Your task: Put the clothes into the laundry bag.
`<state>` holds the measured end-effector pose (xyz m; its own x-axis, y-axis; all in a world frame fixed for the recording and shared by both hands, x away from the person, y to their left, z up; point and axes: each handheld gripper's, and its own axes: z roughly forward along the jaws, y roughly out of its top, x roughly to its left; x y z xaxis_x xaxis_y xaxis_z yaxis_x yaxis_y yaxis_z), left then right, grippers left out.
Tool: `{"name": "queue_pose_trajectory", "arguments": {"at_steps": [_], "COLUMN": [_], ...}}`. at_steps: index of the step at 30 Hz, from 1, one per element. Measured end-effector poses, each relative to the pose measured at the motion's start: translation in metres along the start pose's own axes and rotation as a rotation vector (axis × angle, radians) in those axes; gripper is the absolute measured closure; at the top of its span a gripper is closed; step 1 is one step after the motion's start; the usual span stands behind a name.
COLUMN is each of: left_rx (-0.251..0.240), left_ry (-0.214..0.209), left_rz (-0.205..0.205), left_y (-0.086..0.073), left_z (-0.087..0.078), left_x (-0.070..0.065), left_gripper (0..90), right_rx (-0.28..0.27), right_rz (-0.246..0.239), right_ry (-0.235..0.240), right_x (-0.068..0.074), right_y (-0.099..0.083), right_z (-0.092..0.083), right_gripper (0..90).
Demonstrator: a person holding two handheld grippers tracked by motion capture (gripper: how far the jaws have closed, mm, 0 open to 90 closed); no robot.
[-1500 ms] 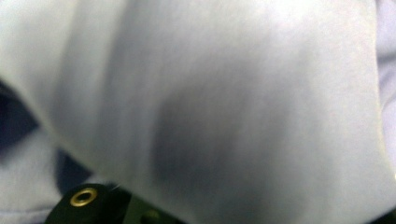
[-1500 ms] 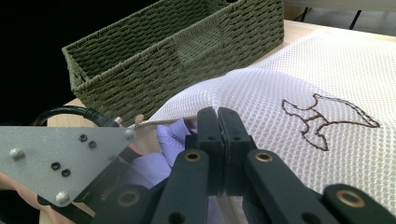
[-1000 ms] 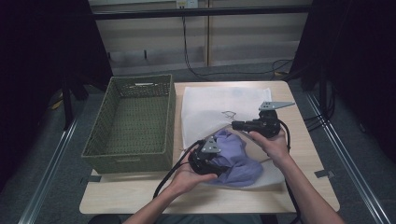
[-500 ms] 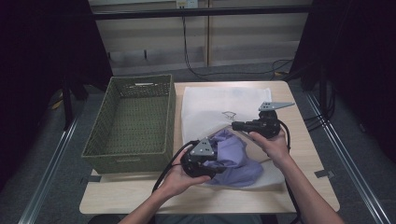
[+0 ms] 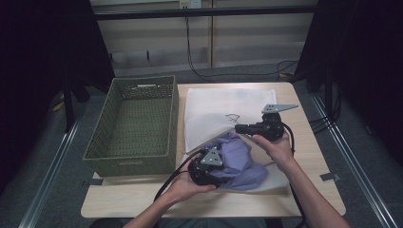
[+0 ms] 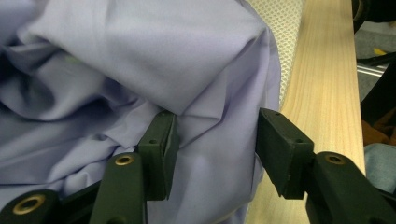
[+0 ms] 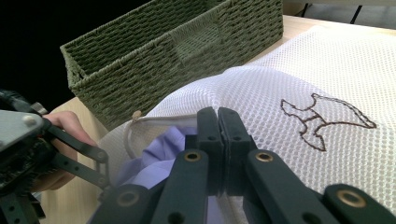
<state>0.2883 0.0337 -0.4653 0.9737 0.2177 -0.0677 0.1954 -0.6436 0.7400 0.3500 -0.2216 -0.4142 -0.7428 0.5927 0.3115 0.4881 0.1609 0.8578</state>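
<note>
Between the parted jaws, lilac cloth [image 6: 140,70]

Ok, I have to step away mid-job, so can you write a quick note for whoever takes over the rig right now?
Right tool: shut on the white mesh laundry bag's opening edge, lifting it.
Left tool: jaws have just been opening, not clamped, lilac garment between them.
Done: garment partly inside the bag mouth, on the table.
Left: push the rest in, probably close the bag. Green wicker basket stands beside it.
</note>
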Motion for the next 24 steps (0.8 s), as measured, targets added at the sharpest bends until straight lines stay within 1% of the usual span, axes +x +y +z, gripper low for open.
{"name": "queue_pose_trajectory", "arguments": {"at_steps": [1,2,3,5,6,7,8,9,10,11,12,13,14,16,18,19,20,21,22,23,24], "left_rx": [0.012,0.017,0.029,0.035,0.06,0.05,0.061,0.059,0.071,0.086,0.085,0.099,0.085,0.092,0.087,0.105,0.112,0.109,0.109,0.093,0.107], "left_ry": [0.003,-0.002,-0.003,-0.011,-0.007,-0.01,-0.01,-0.017,-0.032,-0.03,-0.038,-0.026,-0.04,-0.036,-0.032,-0.017,0.009,0.02,0.03,0.048,0.035], "left_rz": [0.008,-0.006,-0.001,0.003,0.014,0.001,0.009,0.007,0.005,0.015,0.02,0.018,0.009,0.018,0.022,0.032,0.043,0.026,0.019,0.013,0.014], "left_y": [-0.001,-0.002,-0.003,-0.005,-0.004,-0.005,-0.005,-0.005,-0.006,-0.006,-0.006,-0.006,-0.007,-0.007,-0.007,-0.006,-0.006,-0.006,-0.005,-0.006,-0.006], "left_z": [0.001,0.002,0.004,0.009,0.01,0.012,0.014,0.016,0.018,0.019,0.021,0.021,0.023,0.023,0.025,0.024,0.023,0.023,0.022,0.023,0.023], "left_x": [0.001,0.002,0.003,0.004,0.005,0.003,0.003,0.003,0.003,0.003,0.003,0.003,0.003,0.004,0.004,0.004,0.004,0.004,0.007,0.009,0.012], "left_gripper": [48.3,47.7,47.1,45.5,44.0,42.9,42.2,40.8,39.3,39.3,39.3,39.2,38.9,38.7,39.0,42.2,48.5,55.4,62.2,69.8,73.9], "right_rx": [0.0,0.001,0.002,0.004,0.004,0.004,0.003,0.005,0.007,0.007,0.007,0.006,0.006,0.008,0.012,0.015,0.017,0.018,0.019,0.019,0.02], "right_rz": [0.001,0.002,0.002,-0.002,-0.003,-0.002,-0.004,-0.002,0.001,0.0,-0.001,0.0,-0.001,-0.001,-0.002,-0.001,-0.001,-0.001,-0.001,-0.002,-0.003], "right_ry": [0.0,0.0,0.0,-0.001,-0.001,0.0,0.001,0.002,0.002,0.002,0.001,0.0,0.0,0.001,0.002,0.001,0.001,0.002,0.003,0.004,0.004], "right_x": [0.0,0.0,0.0,0.0,0.0,0.0,0.0,0.0,0.0,0.0,0.0,0.0,0.0,0.001,0.001,0.001,0.002,0.002,0.002,0.002,0.003], "right_y": [0.0,0.0,0.0,0.0,0.0,0.0,0.0,-0.001,-0.001,-0.001,-0.001,-0.001,-0.001,-0.001,-0.001,-0.001,-0.001,-0.001,-0.001,-0.001,-0.001], "right_z": [0.0,0.0,0.0,0.001,0.001,0.001,0.001,0.001,0.001,0.001,0.002,0.002,0.002,0.002,0.003,0.003,0.004,0.004,0.004,0.004,0.004], "right_gripper": [89.2,89.2,89.2,89.2,89.2,89.2,89.2,89.2,89.2,89.2,89.2,89.2,89.2,89.2,89.2,89.3,89.2,89.3,89.3,89.3,89.3]}}
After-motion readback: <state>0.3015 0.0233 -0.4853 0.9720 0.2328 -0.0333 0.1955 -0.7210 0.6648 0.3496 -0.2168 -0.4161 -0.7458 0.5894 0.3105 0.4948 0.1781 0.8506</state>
